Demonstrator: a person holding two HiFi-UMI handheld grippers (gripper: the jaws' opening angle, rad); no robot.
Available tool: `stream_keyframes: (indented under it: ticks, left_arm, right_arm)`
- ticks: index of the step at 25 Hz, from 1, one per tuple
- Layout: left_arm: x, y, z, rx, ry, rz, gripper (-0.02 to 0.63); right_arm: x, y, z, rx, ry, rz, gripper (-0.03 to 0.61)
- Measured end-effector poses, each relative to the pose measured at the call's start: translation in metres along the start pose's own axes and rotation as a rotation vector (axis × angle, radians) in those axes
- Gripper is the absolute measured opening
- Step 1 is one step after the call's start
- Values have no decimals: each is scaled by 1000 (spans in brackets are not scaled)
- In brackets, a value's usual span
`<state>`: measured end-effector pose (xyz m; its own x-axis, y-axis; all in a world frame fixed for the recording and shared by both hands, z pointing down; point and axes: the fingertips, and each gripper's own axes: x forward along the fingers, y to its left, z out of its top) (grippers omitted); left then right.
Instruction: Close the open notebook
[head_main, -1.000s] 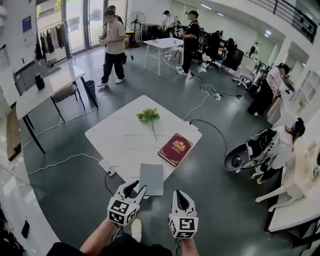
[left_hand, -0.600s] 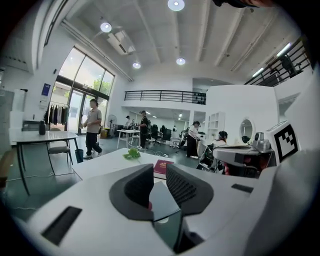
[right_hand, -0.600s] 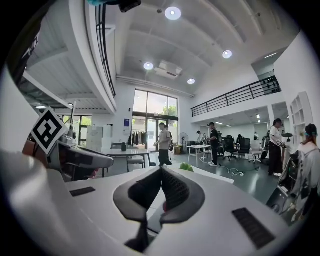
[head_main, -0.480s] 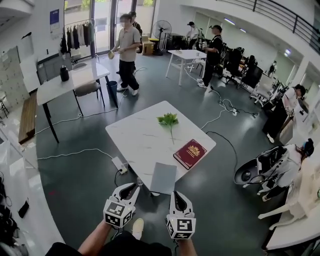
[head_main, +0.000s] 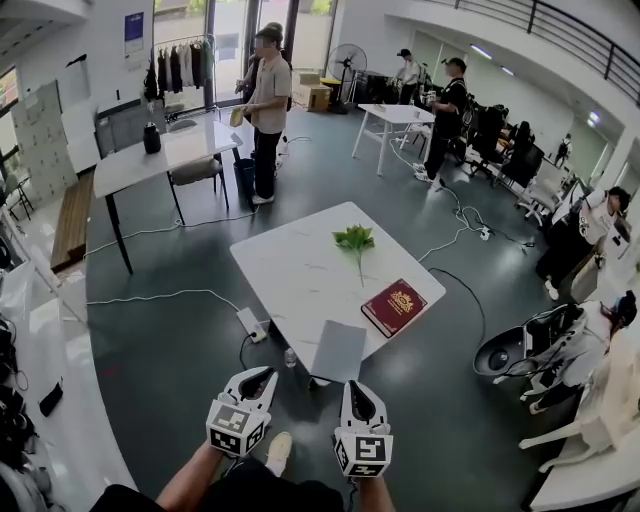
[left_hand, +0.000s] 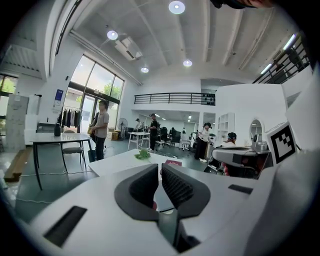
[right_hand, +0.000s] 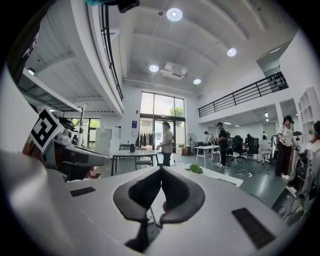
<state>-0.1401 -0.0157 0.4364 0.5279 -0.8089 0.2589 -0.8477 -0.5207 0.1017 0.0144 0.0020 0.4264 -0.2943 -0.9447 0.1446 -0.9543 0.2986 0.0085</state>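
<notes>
red notebook (head_main: 400, 306) lying shut on table (head_main: 300, 270), long side running diagonally up-right, left gripper (head_main: 262, 376) just pinched closed on nothing, right gripper (head_main: 357, 389) pressed together too

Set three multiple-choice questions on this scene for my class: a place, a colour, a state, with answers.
1. Where on the white table does the red book lie?
A) near its right corner
B) in its middle
C) at its far corner
2. What colour is the leafy sprig?
A) green
B) yellow
C) blue
3. How do the left gripper's jaws stand?
A) shut, empty
B) wide open
C) shut on the book
Answers: 1 A, the head view shows it by the right corner; 2 A, its leaves are green; 3 A, the jaws, just closed, meet with nothing between.
</notes>
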Motion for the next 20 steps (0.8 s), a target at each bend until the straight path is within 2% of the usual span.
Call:
stream_keyframes:
  ticks: [20]
  left_arm:
    - [5,0,4,5,0,-18,38]
  right_arm:
    - [0,-4,-4,2,27,-28,17]
